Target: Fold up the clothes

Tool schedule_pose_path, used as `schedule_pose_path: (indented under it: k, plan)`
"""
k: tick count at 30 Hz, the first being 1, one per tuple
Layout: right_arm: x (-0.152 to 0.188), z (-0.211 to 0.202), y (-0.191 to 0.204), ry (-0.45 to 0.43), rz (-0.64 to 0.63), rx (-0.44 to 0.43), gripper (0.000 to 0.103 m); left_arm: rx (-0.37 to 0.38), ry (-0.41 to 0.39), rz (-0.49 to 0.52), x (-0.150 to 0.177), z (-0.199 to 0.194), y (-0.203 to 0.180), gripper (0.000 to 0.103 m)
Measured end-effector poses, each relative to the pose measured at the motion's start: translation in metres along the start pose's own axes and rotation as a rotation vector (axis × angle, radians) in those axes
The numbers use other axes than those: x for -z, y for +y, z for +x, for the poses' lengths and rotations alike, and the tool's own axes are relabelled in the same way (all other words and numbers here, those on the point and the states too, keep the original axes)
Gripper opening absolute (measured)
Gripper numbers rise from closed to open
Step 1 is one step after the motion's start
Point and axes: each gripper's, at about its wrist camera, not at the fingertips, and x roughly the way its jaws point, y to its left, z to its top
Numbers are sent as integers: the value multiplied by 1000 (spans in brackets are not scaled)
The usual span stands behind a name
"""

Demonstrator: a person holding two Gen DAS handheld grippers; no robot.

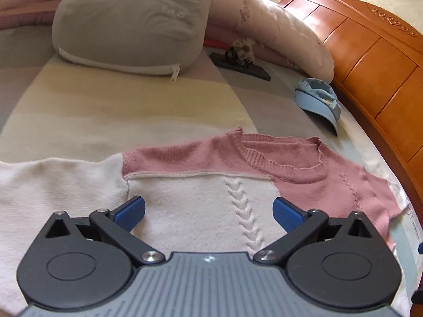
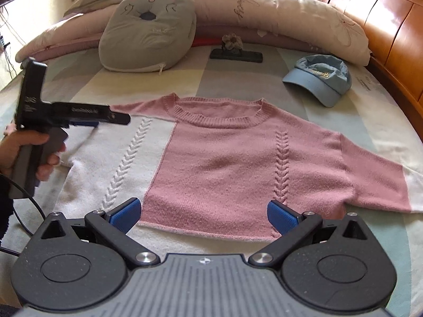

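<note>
Both of my grippers, left gripper (image 1: 208,211) and right gripper (image 2: 203,215), have fingers spread wide, holding nothing. One pink-and-white sweater (image 2: 238,163) lies flat on the bed (image 2: 238,74), directly below them. At 1 o'clock sits one blue cap (image 2: 320,78); at 11 o'clock one grey cushion (image 2: 148,31). Its left sleeve is cut off.

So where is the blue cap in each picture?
Left wrist view: the blue cap sits at the right edge, beside the wooden headboard, past the sweater's collar.
Right wrist view: the blue cap lies upper right on the bed, beyond the sweater's right shoulder.
Shared landmark: the grey cushion, upper left of the cap in both.
</note>
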Motion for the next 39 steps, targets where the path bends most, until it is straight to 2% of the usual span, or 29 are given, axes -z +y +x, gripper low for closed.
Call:
schedule_pose_path:
  k: [2,6,11,16,19,23,25,28,30,32,37,38,39]
  plan:
    - [0,0,0,-1,6,2,103,11,4,-3,-1,5,2,102]
    - [1,-1,-1,-4,18,5,103,-16,13,31,-12,18,1,102]
    - [1,-3,-2,-13,25,8,103,-31,14,-13,-33,23,5,102]
    - [-1,-7,1,-30,16,5,103,-58,-56,45,-44,-21,5,102]
    - [-3,-6,3,-31,12,-4,103,-98,-99,70,-46,-55,23,102]
    - [-2,-4,8,-24,-8,-20,103,-196,-134,-19,-41,-91,76,102]
    - [-2,-3,11,-18,-16,-14,103,-236,-145,-115,-39,-105,109,102]
    - [-2,-1,12,-8,-14,-2,103,-257,-164,-276,-33,-122,164,102]
    - [-3,0,13,-3,-11,3,103,-287,-141,-375,-29,-127,198,102]
    - [-2,0,14,0,-12,7,103,-294,-123,-450,-24,-131,224,102]
    - [-2,2,16,15,-9,14,103,-230,-191,-649,-7,-141,280,102]
    - [-2,2,16,17,-9,16,103,-236,-212,-665,-5,-143,286,102]
    - [-2,2,17,18,-10,19,103,-280,-229,-680,-4,-147,290,102]
